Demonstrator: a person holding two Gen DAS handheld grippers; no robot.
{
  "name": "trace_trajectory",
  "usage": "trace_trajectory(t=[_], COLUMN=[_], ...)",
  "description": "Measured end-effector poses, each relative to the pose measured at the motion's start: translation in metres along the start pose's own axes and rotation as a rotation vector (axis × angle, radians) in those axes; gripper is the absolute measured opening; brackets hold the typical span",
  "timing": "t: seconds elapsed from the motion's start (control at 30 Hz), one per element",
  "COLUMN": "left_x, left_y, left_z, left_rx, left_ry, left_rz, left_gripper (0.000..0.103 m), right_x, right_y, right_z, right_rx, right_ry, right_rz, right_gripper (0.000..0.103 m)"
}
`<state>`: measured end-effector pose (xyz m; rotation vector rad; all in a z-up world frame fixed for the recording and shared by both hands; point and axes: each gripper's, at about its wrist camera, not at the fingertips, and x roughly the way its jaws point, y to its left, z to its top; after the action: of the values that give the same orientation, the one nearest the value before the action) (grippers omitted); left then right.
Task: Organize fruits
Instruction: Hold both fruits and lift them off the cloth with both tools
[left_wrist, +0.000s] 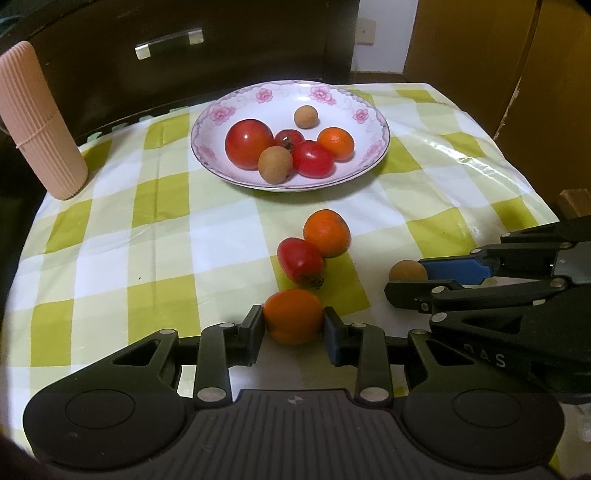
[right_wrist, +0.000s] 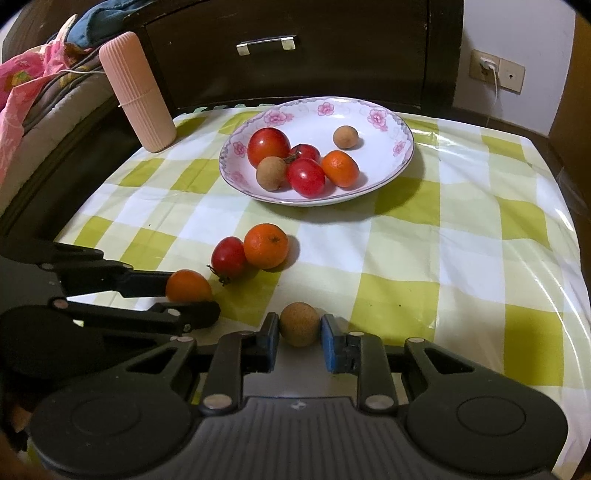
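An orange (left_wrist: 293, 315) sits on the checked cloth (left_wrist: 147, 236) of the counter, clamped between the fingers of the left gripper (left_wrist: 293, 325), one pad pressing each flank. Just beside it to the right, a small brown longan (right_wrist: 299, 324) is pinched the same way between the blue-padded fingers of the right gripper (right_wrist: 300, 334), also down on the cloth. The two grippers lie close together, the right one's arm crossing the lower right corner of the left wrist view.

Just beyond the held orange lie a red tomato (left_wrist: 300, 260) with its stem end toward the grippers, and a second orange (left_wrist: 327, 232) touching it; these two lie between the grippers and the plate.

Farther back stands a white plate (left_wrist: 221, 110) with a pink flower rim. It holds a large tomato (left_wrist: 249, 144), two smaller tomatoes (left_wrist: 313, 158), an orange fruit (left_wrist: 336, 143), one longan (left_wrist: 275, 164) at the front, touching the tomatoes, and another longan (left_wrist: 306, 116) apart near the back.

At the cloth's far left corner stands a ribbed pink cylinder (left_wrist: 37, 122), upright and well apart from the fruit. Behind the counter is a dark wooden drawer (right_wrist: 295, 55) with a metal handle (right_wrist: 266, 43).
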<state>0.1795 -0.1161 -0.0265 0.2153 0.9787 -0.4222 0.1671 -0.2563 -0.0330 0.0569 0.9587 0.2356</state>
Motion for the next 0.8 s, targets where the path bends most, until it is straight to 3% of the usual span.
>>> trace_trajectory(t=[0.8], left_x=[-0.0048], left_y=[0.0026], left_z=[0.0056], left_rx=[-0.011], left_ry=[-0.015], left_rz=[0.014], left_gripper=[0.04], right_x=[-0.0046], right_y=[-0.0006], right_z=[0.0067], right_rx=[0.023], right_ry=[-0.018], right_rz=[-0.003], right_gripper=[0.027])
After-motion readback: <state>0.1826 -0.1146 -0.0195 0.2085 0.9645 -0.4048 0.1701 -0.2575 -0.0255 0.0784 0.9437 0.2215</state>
